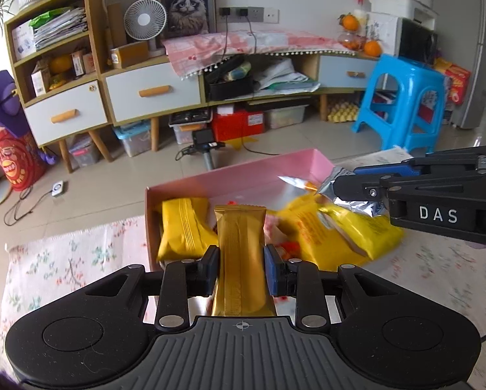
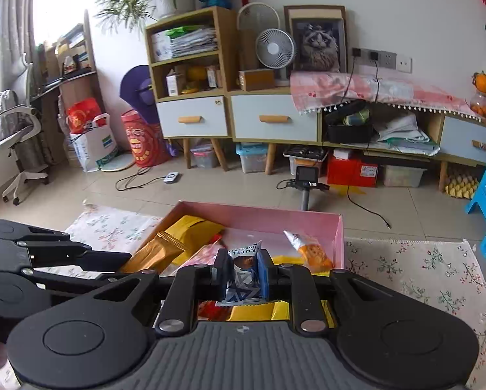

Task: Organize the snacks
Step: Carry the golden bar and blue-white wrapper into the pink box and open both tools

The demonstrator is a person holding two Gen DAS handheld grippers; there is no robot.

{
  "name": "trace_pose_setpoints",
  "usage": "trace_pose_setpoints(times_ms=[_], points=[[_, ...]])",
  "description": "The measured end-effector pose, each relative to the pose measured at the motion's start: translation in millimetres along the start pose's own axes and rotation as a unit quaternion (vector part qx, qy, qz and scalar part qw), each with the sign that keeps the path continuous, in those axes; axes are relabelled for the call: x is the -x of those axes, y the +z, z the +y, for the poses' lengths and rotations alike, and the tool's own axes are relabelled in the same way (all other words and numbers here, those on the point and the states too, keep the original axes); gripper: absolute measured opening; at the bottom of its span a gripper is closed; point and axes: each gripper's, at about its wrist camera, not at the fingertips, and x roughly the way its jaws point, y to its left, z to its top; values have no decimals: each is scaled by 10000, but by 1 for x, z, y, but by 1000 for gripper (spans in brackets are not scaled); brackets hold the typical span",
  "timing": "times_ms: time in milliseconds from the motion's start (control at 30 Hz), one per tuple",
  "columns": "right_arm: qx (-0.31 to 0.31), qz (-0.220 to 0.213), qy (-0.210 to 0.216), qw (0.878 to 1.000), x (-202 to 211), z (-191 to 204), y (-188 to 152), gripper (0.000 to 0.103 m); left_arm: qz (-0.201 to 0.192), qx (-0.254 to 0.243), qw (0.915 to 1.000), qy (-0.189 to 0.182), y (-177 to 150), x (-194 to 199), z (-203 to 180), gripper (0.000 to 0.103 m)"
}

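The left gripper (image 1: 241,268) clamps a gold bar (image 1: 239,256), its long axis running away along the fingers, far end over the pink box (image 1: 243,175). The right gripper (image 2: 243,273) pinches a silver packet (image 2: 244,271), upright, above the same box.

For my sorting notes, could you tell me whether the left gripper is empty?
No, the left gripper is shut on a gold snack bar, above the pink box.

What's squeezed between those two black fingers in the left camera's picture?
A gold snack bar, clamped by the left gripper above the pink box, as the left wrist view shows.
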Motion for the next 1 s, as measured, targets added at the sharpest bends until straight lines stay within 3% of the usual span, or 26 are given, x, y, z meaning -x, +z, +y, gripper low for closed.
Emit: trace_pose_setpoints(times_ms=[333,800,833,967,1000], points=[[-274,148,-175,9994,-38,-20,11,8,83,122,9997,190,19,-38,2,27],[-333,239,-236,9989,-54,-20,20,9,75,293,9994,194,31,-55,7,31],[-340,229,-226,9989,-53,-19,20,15,99,301,9993,185,31,-55,8,33],[-340,207,-236,9989,-49,-18,21,37,0,309,9994,164,31,-49,8,62],[-328,203,-256,9989,-47,-17,21,44,-29,301,9994,155,30,-47,7,64]])
